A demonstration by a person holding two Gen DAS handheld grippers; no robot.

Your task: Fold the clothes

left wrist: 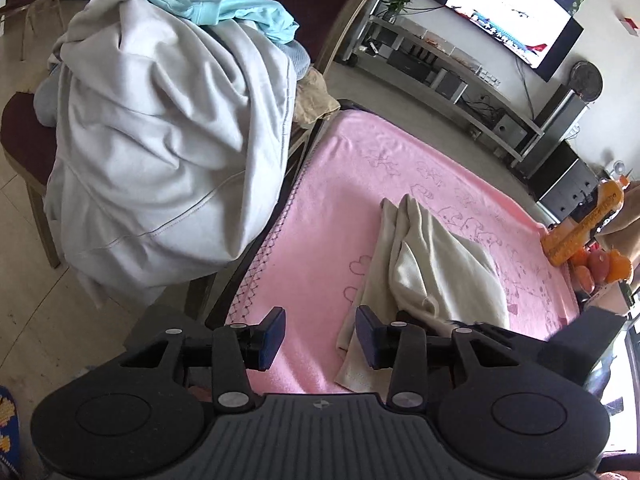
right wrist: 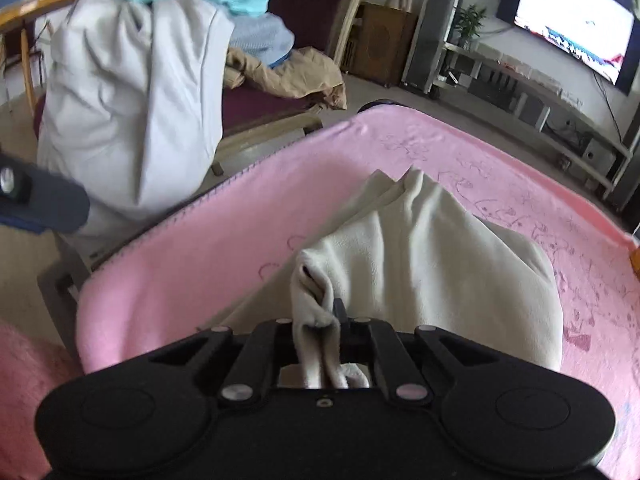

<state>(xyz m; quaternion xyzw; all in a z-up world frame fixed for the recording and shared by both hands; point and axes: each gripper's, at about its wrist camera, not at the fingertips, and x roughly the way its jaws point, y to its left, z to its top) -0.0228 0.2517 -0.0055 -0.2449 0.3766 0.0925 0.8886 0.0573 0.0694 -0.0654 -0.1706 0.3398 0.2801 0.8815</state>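
- Pink blanket (left wrist: 320, 208) covers the work surface, filling the centre and lower right of both views; a television (left wrist: 516, 8) sits at upper right.
- Cream garment (right wrist: 432, 240) lies partly folded on the blanket, centre right.
- Right gripper (right wrist: 320, 320): jaws clamped on a bunched edge of the cream garment.
- Left gripper (left wrist: 320, 338): jaws apart, empty, above the blanket.
- Grey garment (left wrist: 160, 140) is heaped on a chair (left wrist: 20, 136), upper left.
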